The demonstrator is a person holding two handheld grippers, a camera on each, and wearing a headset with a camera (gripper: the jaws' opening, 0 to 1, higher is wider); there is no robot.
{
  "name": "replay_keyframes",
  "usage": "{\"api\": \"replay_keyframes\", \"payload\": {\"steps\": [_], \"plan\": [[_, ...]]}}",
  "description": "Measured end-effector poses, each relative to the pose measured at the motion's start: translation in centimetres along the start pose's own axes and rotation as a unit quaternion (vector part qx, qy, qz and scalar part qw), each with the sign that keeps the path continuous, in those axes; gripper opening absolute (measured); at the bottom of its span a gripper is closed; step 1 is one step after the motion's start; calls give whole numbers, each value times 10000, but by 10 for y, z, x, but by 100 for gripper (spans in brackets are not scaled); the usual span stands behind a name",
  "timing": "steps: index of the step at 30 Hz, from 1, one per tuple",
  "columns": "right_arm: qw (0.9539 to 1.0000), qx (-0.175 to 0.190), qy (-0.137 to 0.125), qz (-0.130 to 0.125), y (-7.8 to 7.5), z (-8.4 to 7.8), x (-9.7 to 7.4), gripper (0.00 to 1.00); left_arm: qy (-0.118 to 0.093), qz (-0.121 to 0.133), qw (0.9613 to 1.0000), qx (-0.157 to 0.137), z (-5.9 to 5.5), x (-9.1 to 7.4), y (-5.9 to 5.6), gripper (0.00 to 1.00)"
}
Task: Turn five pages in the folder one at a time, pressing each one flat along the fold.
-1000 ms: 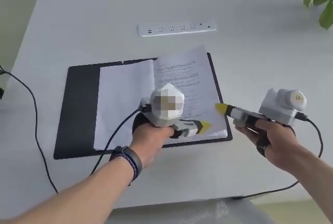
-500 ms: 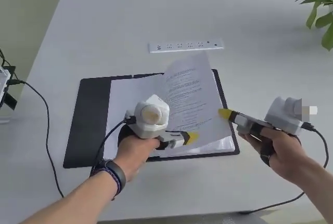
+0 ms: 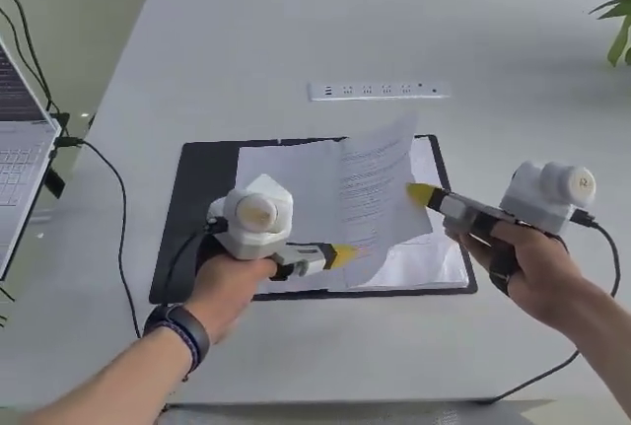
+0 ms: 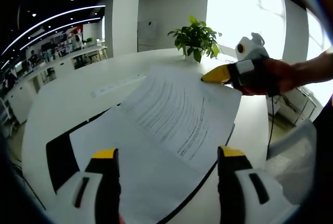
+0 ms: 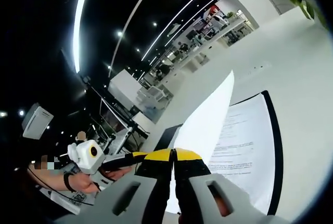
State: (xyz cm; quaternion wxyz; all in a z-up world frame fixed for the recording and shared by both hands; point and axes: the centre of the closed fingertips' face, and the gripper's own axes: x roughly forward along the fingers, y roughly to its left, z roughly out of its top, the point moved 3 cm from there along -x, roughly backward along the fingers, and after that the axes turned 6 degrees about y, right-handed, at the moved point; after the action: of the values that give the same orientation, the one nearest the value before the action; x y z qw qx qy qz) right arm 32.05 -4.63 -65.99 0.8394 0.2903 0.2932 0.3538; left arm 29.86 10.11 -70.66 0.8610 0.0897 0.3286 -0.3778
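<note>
The black folder (image 3: 202,208) lies open on the white desk (image 3: 296,31), in the middle of the head view, with its bare dark inner cover showing at the left of the frame and white sheets across the rest. One page (image 3: 375,183) stands up off the right half, curling toward the centre, printed side facing left.

The right tool (image 3: 422,193) comes in from the right of the frame. Its yellow-tipped jaws are closed together on the right edge of that raised page. In the right gripper view the two jaws meet at bottom centre with the pale back of the page rising from them, and another printed sheet (image 5: 244,141) lies flat in the folder to the right of it.

The left tool (image 3: 343,255) sits lower and left of centre in the head view, pointing right, its tips just at the page's lower edge. Its jaws are spread wide and grip nothing. In the left gripper view they rise apart at the bottom, with the page between and beyond them.

A white power strip (image 3: 378,91) lies on the desk beyond the folder, in the upper middle of the frame. A laptop (image 3: 20,149) shows at the left edge, a dark cable (image 3: 113,208) trails past it, and plant leaves (image 3: 619,21) hang in at the upper right corner.
</note>
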Motion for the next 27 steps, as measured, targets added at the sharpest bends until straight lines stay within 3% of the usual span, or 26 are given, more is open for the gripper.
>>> {"api": "replay_keyframes", "payload": {"steps": [13, 18, 27], "plan": [[9986, -208, 277, 392, 46, -14, 42, 0, -113, 336, 9991, -254, -29, -49, 33, 77], [9977, -244, 361, 519, 64, -20, 60, 0, -83, 433, 9988, -220, -40, -64, 43, 77], [9953, -292, 572, 729, 92, -36, 96, 0, -213, 530, 9981, -250, -43, -85, 58, 78]]}}
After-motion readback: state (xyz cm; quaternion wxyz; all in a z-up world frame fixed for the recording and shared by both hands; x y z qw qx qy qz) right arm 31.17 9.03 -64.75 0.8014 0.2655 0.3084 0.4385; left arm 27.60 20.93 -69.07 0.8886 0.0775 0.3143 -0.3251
